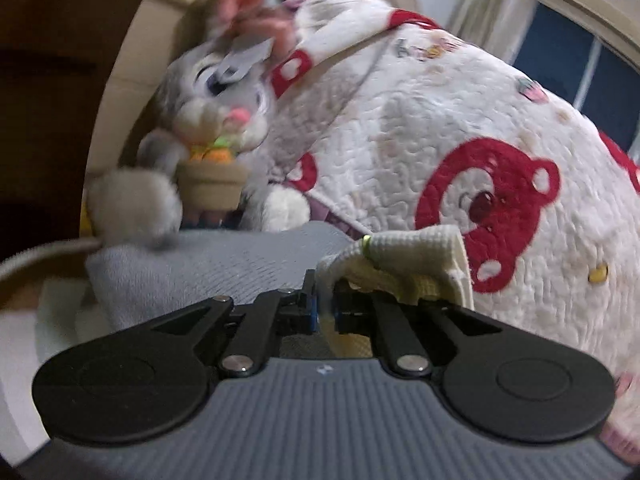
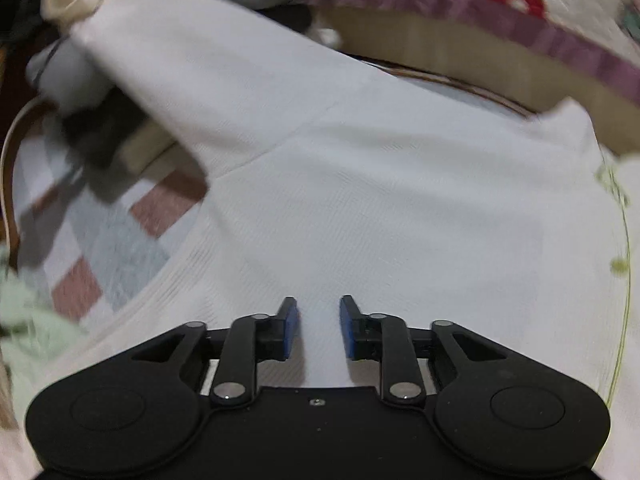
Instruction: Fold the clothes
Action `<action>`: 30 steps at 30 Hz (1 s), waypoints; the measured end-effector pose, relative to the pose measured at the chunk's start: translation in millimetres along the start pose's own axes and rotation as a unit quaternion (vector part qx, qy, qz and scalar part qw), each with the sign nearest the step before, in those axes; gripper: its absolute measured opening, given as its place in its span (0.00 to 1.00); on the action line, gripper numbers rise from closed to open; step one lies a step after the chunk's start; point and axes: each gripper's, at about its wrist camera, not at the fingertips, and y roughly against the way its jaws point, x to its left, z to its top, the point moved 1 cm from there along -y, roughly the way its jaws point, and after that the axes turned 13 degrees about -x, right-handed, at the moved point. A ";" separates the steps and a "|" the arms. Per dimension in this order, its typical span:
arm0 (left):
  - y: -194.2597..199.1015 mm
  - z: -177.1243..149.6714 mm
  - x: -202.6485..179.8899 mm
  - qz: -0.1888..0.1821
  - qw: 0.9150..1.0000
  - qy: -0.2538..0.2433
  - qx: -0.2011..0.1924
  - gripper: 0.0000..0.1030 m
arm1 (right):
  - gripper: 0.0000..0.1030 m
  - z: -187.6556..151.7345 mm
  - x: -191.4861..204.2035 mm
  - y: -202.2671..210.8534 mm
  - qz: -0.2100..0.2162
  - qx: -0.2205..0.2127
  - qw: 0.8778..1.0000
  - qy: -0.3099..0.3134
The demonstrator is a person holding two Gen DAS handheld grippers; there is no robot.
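Note:
In the right wrist view a white ribbed garment (image 2: 360,184) lies spread across the bed, one sleeve (image 2: 168,60) lifted toward the upper left. My right gripper (image 2: 319,322) hovers just above the garment's body, open, with only cloth showing between its blue pads. In the left wrist view my left gripper (image 1: 326,304) is shut on a cream cuff (image 1: 400,264) of the garment, bunched and marked by a green thread. The cuff is raised in front of a quilt.
A white quilt with red bears (image 1: 460,152) fills the right. A grey plush rabbit (image 1: 216,104) holding a pot sits on a grey cushion (image 1: 224,264). A checked sheet (image 2: 92,240) lies under the garment, and a wooden bed frame (image 2: 480,72) runs behind it.

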 end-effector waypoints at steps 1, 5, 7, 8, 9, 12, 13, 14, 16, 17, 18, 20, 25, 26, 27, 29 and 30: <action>-2.0 1.0 5.0 0.005 1.000 0.013 0.000 0.09 | 0.31 1.4 4.0 -0.4 0.003 0.003 1.000 0.010; -5.3 10.1 23.2 0.064 0.997 0.038 -0.033 0.17 | 0.33 2.7 11.6 -3.6 0.010 0.013 0.999 0.036; -2.4 12.2 26.2 0.098 0.993 0.028 -0.059 0.20 | 0.35 1.9 12.3 -3.6 0.010 0.015 0.999 0.040; -0.2 14.2 27.9 0.107 0.991 0.024 -0.070 0.20 | 0.35 1.5 12.7 -3.5 0.010 0.016 0.999 0.042; 2.3 15.8 28.9 0.110 0.991 0.024 -0.076 0.21 | 0.38 0.7 11.6 -2.8 0.012 0.016 0.999 0.037; 12.7 18.5 26.4 0.123 0.987 0.008 -0.100 0.25 | 0.44 -2.5 9.9 -1.3 0.033 0.016 0.999 0.011; 18.8 20.1 22.5 0.138 0.983 -0.012 -0.120 0.27 | 0.45 -3.7 9.6 -0.9 0.043 0.016 0.999 0.001; 25.7 22.5 18.5 0.149 0.978 -0.030 -0.142 0.29 | 0.45 -2.4 -2.7 5.4 0.030 0.008 0.999 -0.014; 41.9 24.3 10.1 0.160 0.969 -0.053 -0.183 0.53 | 0.39 0.5 -29.2 18.8 0.001 -0.010 0.999 -0.044; 48.7 23.7 5.4 0.161 0.966 -0.059 -0.191 0.54 | 0.39 2.0 -42.4 25.6 -0.014 -0.019 0.998 -0.058; 54.3 22.0 -0.1 0.154 0.967 -0.066 -0.191 0.54 | 0.40 3.5 -55.7 32.3 -0.029 -0.028 0.996 -0.073; 64.1 14.3 -17.7 0.119 0.974 -0.082 -0.175 0.53 | 0.40 6.4 -82.2 45.9 -0.058 -0.047 0.992 -0.103; 82.0 -23.3 -84.1 -0.045 0.986 -0.132 -0.089 0.54 | 0.42 13.5 -148.5 79.9 -0.130 -0.091 0.971 -0.176; 79.7 -35.8 -96.0 -0.085 0.986 -0.133 -0.045 0.54 | 0.42 14.9 -161.8 86.7 -0.144 -0.100 0.966 -0.190; 76.0 -49.9 -107.7 -0.125 0.984 -0.130 0.009 0.54 | 0.42 7.7 -178.0 96.6 -0.161 -0.107 0.958 -0.214; 63.6 -89.4 -130.8 -0.194 0.963 -0.124 0.139 0.54 | 0.42 -7.9 -210.7 116.9 -0.195 -0.118 0.938 -0.263; 58.6 -111.6 -142.8 -0.215 0.948 -0.137 0.190 0.54 | 0.42 -13.6 -221.7 122.3 -0.207 -0.116 0.933 -0.270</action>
